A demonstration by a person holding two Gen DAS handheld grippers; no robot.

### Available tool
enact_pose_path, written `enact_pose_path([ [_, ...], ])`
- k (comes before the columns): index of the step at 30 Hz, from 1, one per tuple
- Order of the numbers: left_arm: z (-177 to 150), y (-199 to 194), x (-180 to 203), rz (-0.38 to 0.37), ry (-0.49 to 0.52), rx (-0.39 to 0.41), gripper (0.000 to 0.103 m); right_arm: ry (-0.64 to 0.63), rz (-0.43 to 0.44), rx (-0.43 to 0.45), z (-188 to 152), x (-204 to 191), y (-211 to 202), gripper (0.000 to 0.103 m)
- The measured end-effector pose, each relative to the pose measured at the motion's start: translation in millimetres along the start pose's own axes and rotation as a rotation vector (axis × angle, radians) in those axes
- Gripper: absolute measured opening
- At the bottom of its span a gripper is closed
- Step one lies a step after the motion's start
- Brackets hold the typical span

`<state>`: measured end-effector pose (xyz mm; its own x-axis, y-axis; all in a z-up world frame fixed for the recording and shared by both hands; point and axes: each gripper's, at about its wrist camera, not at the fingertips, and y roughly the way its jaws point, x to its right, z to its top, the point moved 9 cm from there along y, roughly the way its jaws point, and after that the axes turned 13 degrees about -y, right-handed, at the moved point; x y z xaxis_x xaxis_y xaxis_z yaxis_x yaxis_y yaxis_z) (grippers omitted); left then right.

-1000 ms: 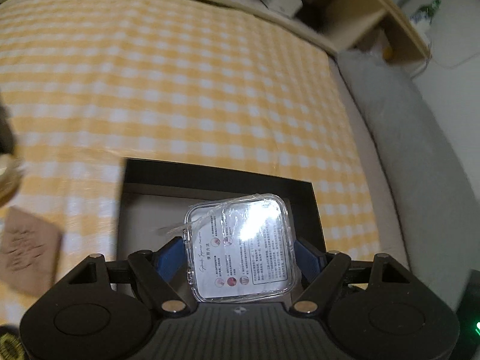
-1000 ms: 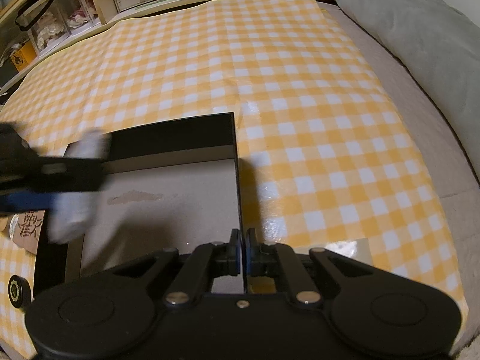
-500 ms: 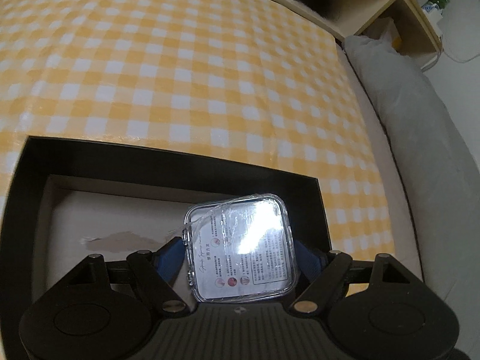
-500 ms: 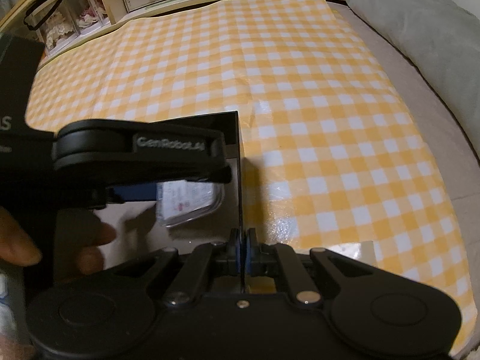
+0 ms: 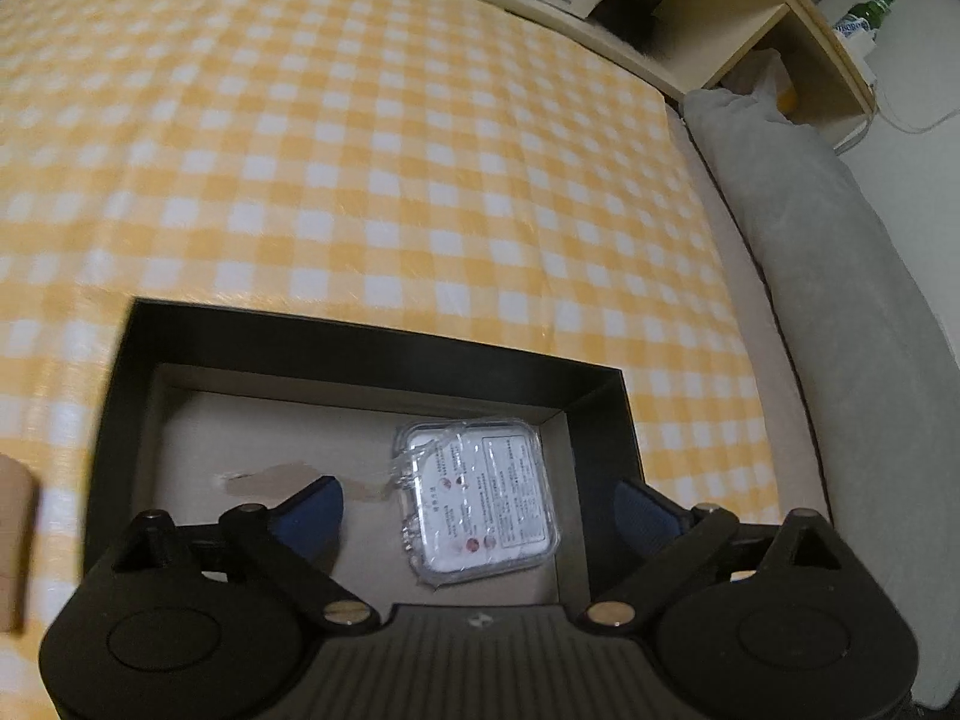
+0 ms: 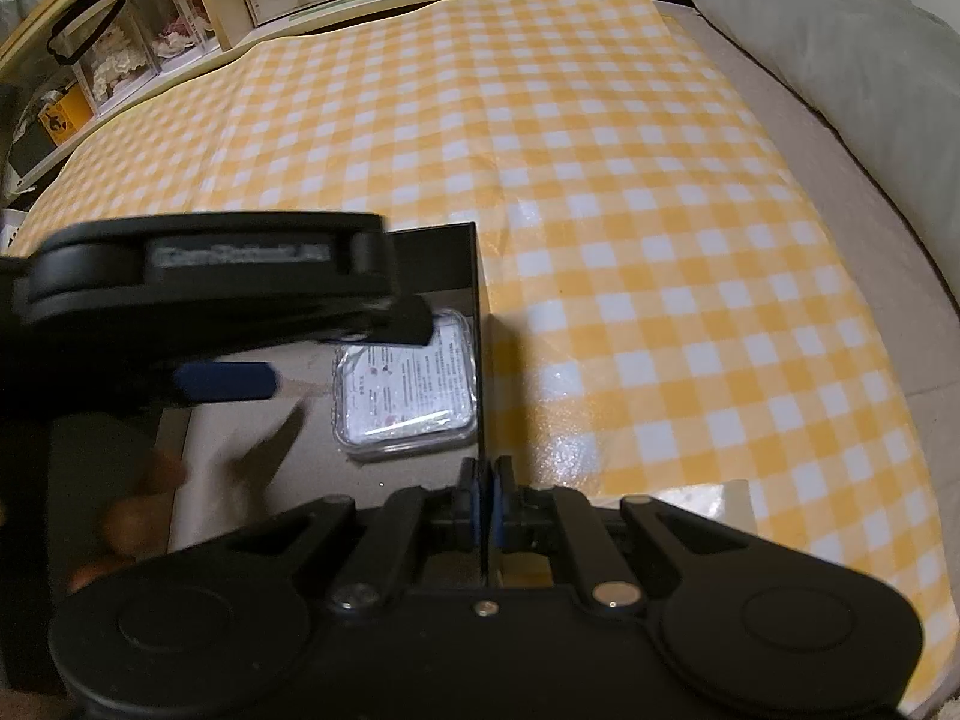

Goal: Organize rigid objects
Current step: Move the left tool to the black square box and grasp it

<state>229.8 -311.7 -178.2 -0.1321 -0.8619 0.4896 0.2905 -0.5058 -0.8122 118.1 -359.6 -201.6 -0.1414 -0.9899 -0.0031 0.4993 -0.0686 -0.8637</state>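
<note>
1. Clear plastic case (image 5: 480,501): lying flat on the floor of the black box (image 5: 372,354), in its far right corner, close to the right wall. I count this item as stowed.
2. Left gripper (image 5: 480,504): above the case, jaws opening; the blue pads (image 5: 312,510) stand well apart on either side and touch nothing.
3. Right gripper (image 6: 483,501): fingers pinched on the right wall of the box at its near end, steadying it.
4. Box: sits on the yellow checked cloth (image 5: 360,150), near its front edge; the rest of the floor looks bare.
5. Outstanding: a brown item (image 5: 15,540) lies blurred at the cloth's left edge, outside the box. I judge more remains to be loaded.
</note>
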Motion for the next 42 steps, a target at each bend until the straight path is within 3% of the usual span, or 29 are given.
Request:
enact_pose_path([
  [19,-12.9,-85.1,-29.9,0.067,0.055,0.059,0.103,0.039,0.025,0.002,-2.5,0.4,0.3,0.007],
  [27,-16.1,-122.8,-40.6,0.088,0.138,0.13,0.103,0.038,0.022,-0.003,-1.4,2.1,1.2,0.007],
  [34,14.6,-156.6,-73.3,0.169,0.134,0.257,0.103,0.03,0.014,-0.007,-0.4,0.1,2.3,0.007],
  [42,76.7,-171.6,-137.5,0.354,0.056,0.406,0.103,0.022,0.008,-0.012,-1.2,-1.3,3.3,0.007],
])
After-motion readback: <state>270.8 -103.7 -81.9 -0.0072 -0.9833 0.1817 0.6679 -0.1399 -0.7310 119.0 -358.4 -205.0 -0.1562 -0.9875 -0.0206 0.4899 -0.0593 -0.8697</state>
